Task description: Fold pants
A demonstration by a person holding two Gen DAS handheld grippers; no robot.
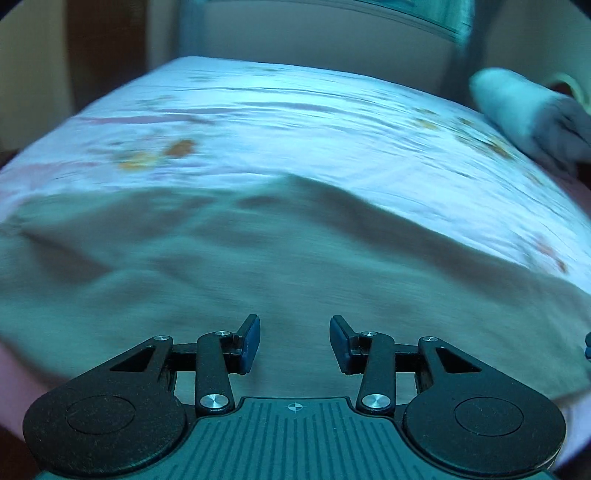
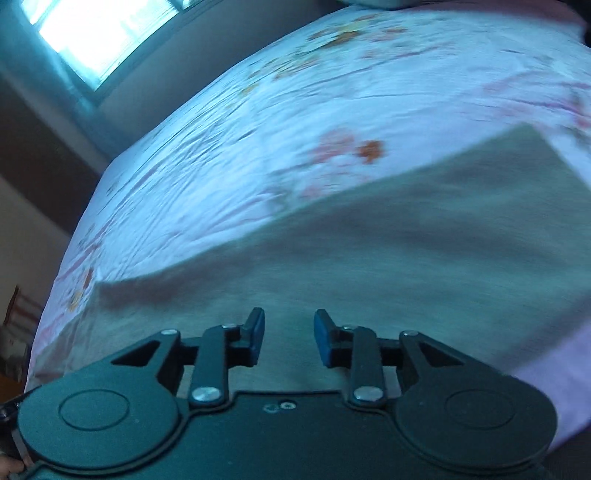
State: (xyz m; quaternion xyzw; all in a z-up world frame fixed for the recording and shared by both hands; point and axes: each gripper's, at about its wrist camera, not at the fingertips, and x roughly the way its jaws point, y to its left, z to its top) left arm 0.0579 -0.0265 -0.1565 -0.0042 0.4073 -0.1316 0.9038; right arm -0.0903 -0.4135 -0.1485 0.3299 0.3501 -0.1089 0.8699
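Both tongs empty above the pants.
Left tongs point(image 1: 294, 341) and right tongs point(image 2: 289, 338) stand spread, pinching nothing; grey pants point(image 1: 258, 266) on the bed point(image 1: 295, 122); no readable writing.

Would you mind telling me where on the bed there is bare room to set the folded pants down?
The widest free patch is the floral sheet beyond the far edge of the pants, running toward the headboard wall. In the right wrist view, sheet also lies bare on the window side. It is crowded near the pillow at the right and where both grippers hover.
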